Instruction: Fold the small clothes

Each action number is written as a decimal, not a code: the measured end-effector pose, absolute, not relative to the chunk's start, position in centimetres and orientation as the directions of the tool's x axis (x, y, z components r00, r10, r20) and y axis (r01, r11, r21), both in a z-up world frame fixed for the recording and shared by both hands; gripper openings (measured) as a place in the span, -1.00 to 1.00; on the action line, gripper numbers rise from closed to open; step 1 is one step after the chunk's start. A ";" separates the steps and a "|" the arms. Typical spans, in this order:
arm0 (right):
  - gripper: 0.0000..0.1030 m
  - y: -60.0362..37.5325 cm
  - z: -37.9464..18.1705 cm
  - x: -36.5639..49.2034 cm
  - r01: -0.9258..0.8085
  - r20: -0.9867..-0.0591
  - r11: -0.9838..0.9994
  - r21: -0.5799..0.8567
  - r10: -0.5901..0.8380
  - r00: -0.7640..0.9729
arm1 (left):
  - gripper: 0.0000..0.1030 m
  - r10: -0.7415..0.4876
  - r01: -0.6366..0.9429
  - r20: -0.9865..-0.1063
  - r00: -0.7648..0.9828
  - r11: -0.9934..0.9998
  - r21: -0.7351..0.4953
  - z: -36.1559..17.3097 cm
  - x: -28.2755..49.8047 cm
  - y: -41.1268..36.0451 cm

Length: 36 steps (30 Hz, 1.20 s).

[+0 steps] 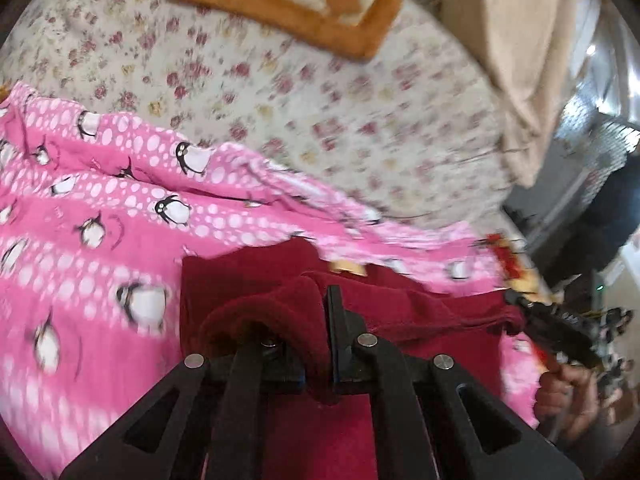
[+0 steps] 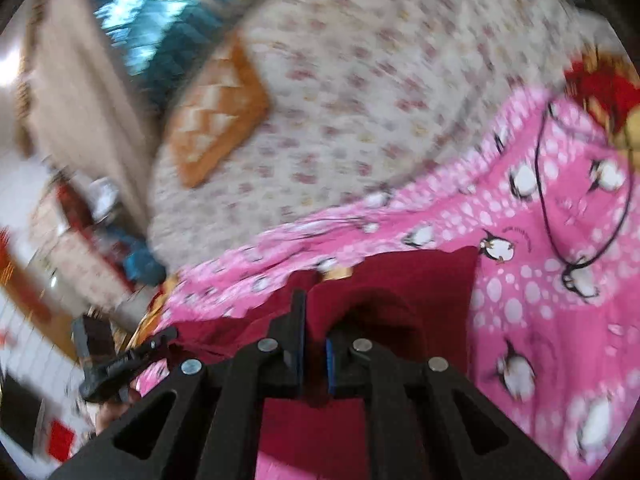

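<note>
A dark red garment [image 1: 408, 304] lies on a pink penguin-print blanket [image 1: 100, 216]. My left gripper [image 1: 320, 320] is shut on a bunched fold of the red garment, which drapes over its left finger. In the right wrist view my right gripper [image 2: 316, 320] is shut on the other edge of the red garment [image 2: 420, 280], lifted above the pink blanket [image 2: 560, 320]. Each gripper shows at the edge of the other's view: the right one [image 1: 552, 328] and the left one [image 2: 120, 364]. Both views are blurred.
A floral bedsheet [image 1: 320, 112] covers the bed behind the blanket. An orange checked cushion [image 1: 296, 4] lies on it further back. A beige cloth [image 1: 520, 60] hangs at the right. A black cord [image 2: 548, 208] loops on the blanket. Room clutter lies off the bed's edge.
</note>
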State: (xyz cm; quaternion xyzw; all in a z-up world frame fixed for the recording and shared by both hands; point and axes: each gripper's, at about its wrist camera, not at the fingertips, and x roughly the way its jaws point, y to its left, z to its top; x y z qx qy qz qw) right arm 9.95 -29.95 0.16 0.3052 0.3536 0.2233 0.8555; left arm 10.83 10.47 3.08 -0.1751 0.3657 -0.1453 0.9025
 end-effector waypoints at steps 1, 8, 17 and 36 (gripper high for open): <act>-0.86 -29.5 -1.2 11.8 -0.135 -0.498 0.729 0.671 0.578 0.646 | -1.00 -0.369 0.133 -0.629 0.684 0.911 -0.389 2.1 12.0 10.3; -0.54 -28.4 -7.0 16.9 -0.031 -0.554 0.699 0.714 0.592 0.585 | -1.00 -0.325 0.126 -0.727 0.605 0.940 -0.316 -3.2 15.9 10.1; -0.04 -33.0 -5.8 13.7 -0.020 -0.326 0.440 0.898 0.694 0.641 | 0.21 -0.391 0.131 -0.649 0.653 0.902 -0.412 -0.3 13.2 12.0; -0.36 -22.9 -7.7 21.7 -0.010 -0.838 0.977 0.214 0.189 0.512 | 0.25 -0.088 -0.064 -0.826 0.557 0.987 -0.148 -5.6 22.3 7.8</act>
